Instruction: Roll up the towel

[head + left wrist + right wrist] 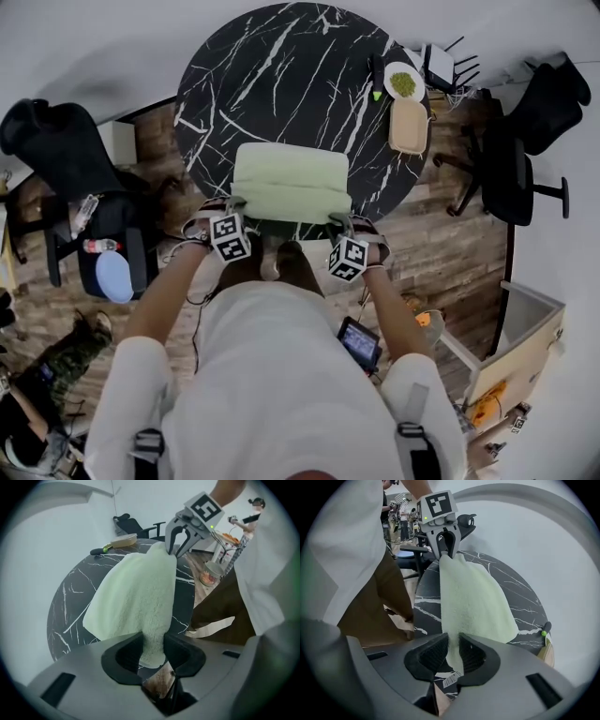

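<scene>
Clamping towel (291, 183) corners at table (281, 56) rim: left claw (152, 654), right claw (453, 654).

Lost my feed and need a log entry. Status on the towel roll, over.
Both clamped: left gripper, right gripper, on towel near corners. Near edge lifted, no roll yet. Tray and plate at table far rim, clear of it.

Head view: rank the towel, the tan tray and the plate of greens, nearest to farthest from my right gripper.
1. towel, pinched in the right gripper's jaws, at the table's near edge.
2. tan tray, farther up, on the table's right side.
3. plate of greens, just beyond the tray.
</scene>
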A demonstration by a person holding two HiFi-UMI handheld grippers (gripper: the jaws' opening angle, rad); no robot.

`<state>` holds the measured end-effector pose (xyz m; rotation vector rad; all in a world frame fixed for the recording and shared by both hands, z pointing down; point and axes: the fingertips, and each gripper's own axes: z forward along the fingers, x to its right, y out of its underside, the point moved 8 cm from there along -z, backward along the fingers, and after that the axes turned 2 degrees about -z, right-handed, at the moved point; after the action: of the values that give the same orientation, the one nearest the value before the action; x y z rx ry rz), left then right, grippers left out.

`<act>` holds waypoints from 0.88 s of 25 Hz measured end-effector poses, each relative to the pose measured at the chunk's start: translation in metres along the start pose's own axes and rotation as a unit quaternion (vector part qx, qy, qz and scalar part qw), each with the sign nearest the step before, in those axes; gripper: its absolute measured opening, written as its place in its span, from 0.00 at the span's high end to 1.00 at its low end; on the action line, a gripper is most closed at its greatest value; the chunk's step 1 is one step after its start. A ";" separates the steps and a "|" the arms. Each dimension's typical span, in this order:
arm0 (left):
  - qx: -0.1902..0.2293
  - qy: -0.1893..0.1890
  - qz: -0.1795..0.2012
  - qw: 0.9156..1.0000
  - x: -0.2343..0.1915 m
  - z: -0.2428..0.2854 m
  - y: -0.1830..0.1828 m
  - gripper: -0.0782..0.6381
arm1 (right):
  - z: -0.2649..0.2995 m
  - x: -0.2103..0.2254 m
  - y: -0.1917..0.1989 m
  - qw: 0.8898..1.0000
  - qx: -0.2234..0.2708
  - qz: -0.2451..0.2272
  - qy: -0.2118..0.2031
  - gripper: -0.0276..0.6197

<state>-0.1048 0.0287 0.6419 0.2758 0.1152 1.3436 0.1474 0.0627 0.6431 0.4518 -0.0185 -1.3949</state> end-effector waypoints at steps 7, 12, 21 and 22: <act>-0.003 0.035 -0.034 0.999 -0.006 -0.002 -0.001 0.82 | 0.003 0.006 0.002 0.998 -0.005 0.063 -0.026 0.94; -0.017 0.101 -0.021 0.994 0.016 -0.014 0.005 0.82 | -0.018 -0.018 0.002 0.992 -0.006 0.091 -0.091 0.95; -0.019 0.178 -0.014 0.984 0.044 -0.050 0.016 0.81 | -0.069 -0.036 -0.008 0.970 0.030 0.150 -0.190 0.95; -0.018 0.179 -0.020 0.983 0.039 -0.050 0.016 0.81 | -0.068 -0.028 -0.008 0.969 0.036 0.159 -0.187 0.95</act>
<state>-0.1230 0.0759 0.6014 -0.0024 0.3957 1.3432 0.1536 0.1083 0.5850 0.2263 -0.4327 -1.1457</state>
